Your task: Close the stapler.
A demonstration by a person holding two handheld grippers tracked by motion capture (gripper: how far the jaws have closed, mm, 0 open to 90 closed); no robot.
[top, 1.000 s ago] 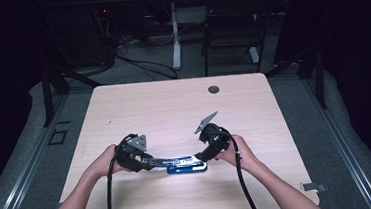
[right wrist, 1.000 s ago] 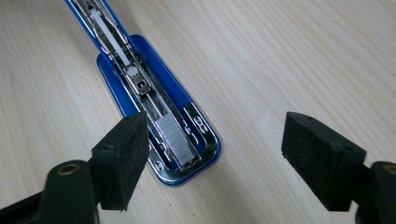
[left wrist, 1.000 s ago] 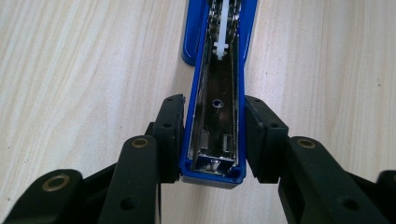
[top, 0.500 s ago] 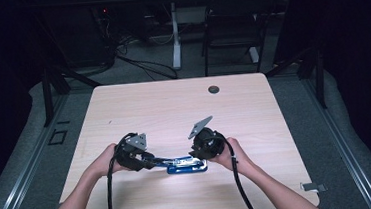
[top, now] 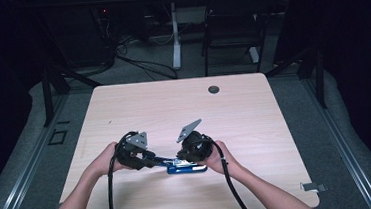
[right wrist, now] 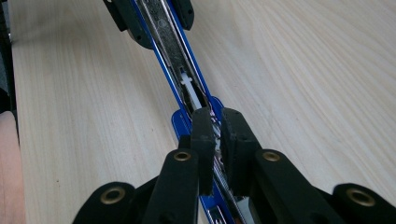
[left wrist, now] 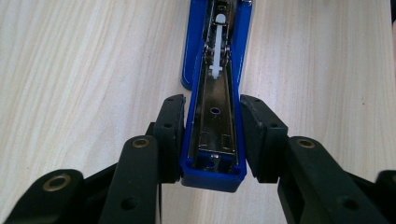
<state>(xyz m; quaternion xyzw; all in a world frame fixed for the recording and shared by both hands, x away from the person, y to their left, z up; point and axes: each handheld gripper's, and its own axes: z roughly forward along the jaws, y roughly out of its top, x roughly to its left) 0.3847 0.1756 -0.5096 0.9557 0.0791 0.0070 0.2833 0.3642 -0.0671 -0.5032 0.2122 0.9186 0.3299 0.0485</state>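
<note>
A blue stapler [top: 187,168] lies opened out flat near the table's front edge, its metal staple channel [left wrist: 215,100] facing up with a white pusher [left wrist: 218,46] in it. My left gripper [left wrist: 212,116] is shut on the sides of the stapler's blue end, one jaw on each flank. From the other end, my right gripper [right wrist: 215,122] comes in with its jaws pinched almost together on the thin metal rail [right wrist: 164,35] at the stapler's middle. In the high view the left gripper [top: 150,162] and right gripper [top: 185,159] face each other over the stapler.
The light wooden table [top: 254,114] has a dark round grommet [top: 214,89] near its far edge. Behind the table stand a black chair [top: 232,20] and a white desk leg [top: 174,35], with cables on the floor. Both forearms come in over the front edge.
My right gripper has slid left along the stapler toward the left gripper and tilted down onto the rail. The left gripper and the stapler have stayed put.
</note>
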